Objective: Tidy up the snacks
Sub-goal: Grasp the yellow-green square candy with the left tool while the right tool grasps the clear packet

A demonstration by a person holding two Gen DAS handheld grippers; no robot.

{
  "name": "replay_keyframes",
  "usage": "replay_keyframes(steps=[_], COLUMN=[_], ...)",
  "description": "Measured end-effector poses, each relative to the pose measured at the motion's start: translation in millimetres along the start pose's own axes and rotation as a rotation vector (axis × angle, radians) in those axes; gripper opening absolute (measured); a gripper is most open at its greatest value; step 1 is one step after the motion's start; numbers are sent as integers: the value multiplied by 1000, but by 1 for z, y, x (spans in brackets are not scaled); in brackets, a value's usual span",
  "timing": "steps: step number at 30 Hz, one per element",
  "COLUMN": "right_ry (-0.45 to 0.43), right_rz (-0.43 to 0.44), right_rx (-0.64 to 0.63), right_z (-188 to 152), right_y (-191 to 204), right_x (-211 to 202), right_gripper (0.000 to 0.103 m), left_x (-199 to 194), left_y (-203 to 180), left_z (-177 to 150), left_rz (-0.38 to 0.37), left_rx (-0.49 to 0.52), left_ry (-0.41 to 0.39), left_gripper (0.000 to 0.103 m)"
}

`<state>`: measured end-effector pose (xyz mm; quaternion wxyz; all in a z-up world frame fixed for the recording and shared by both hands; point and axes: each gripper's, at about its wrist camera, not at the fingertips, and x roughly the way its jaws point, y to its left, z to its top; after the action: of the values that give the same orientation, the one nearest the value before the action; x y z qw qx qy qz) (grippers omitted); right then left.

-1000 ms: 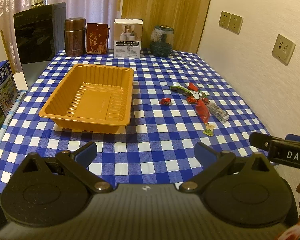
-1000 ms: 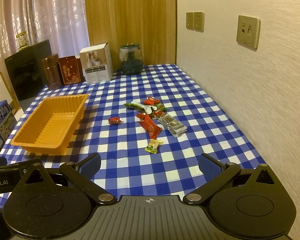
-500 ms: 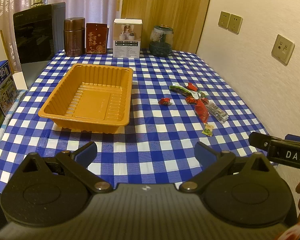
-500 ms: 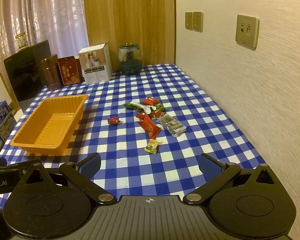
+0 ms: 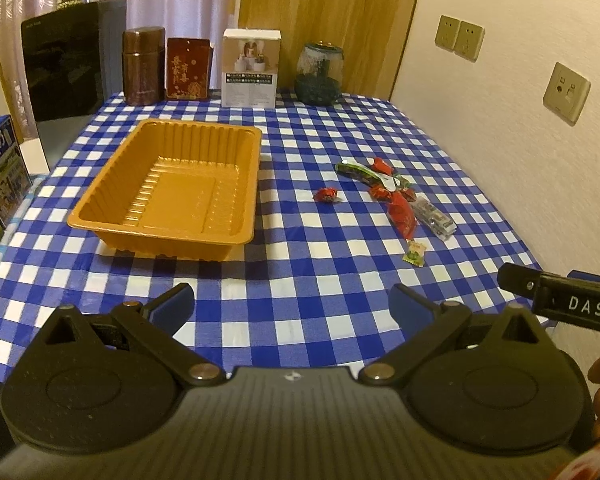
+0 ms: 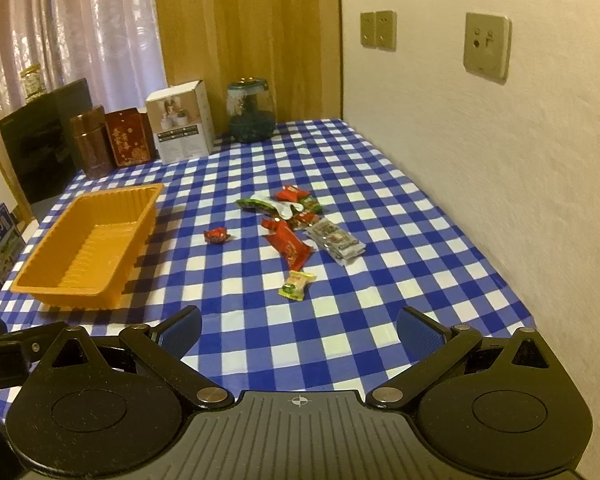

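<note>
Wrapped snacks (image 6: 296,228) lie loosely clustered on the checked tablecloth (image 6: 380,280) ahead of the right gripper (image 6: 298,330); the empty orange tray (image 5: 172,188) sits ahead-left of the left gripper (image 5: 290,306). Both grippers are spread, holding nothing. Overlapping slick wrappers risk slipping or double-grabbing.
</note>
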<state>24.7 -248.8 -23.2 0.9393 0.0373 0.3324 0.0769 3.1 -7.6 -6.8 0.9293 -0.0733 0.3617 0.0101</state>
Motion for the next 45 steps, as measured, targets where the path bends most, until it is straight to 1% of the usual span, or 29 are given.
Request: replay_keyframes(steps=[6, 12, 15, 16, 19, 21, 22, 25, 30, 32, 35, 39, 44, 45], right_ry=[10, 20, 23, 24, 30, 37, 46, 64, 89, 94, 97, 102, 100, 101], right_rz=[-23, -51, -49, -46, -26, -19, -11, 11, 35, 46, 90, 117, 126, 127], right_rx=[34, 52, 33, 27, 7, -5, -7, 4, -30, -47, -67, -107, -127, -129], right_z=[1, 7, 13, 15, 23, 27, 29, 34, 40, 42, 45, 48, 52, 52], right_y=[-19, -43, -53, -57, -69, -77, -82, -94, -102, -104, -107, -109, -112, -113], right_x=[21, 48, 63, 68, 85, 96, 103, 120, 145, 154, 166, 180, 193, 195], right_gripper=[103, 103, 103, 103, 102, 96, 91, 87, 80, 76, 71, 67, 65, 65], left_x=[22, 54, 74, 80, 101, 114, 121, 138, 164, 173, 186, 201, 220, 222], left_y=[-5, -21, -35, -40, -55, -64, -68, -81, -99, -105, -113, -125, -136, -137], left_z=[0, 7, 12, 13, 17, 20, 20, 22, 23, 23, 22, 21, 20, 20], left_rz=[-26, -66, -90, -96, -125, -142, -153, -182, -208, -215, -228, -233, -234, -238], left_rx=[15, 42, 66, 75, 94, 103, 107, 115, 142, 146, 161, 197, 235, 240], left_ry=[31, 43, 45, 47, 50, 50, 51, 59, 63, 67, 75, 75, 102, 104], left_gripper=[102, 102, 101, 98, 97, 96, 95, 92, 90, 86, 81, 74, 56, 55])
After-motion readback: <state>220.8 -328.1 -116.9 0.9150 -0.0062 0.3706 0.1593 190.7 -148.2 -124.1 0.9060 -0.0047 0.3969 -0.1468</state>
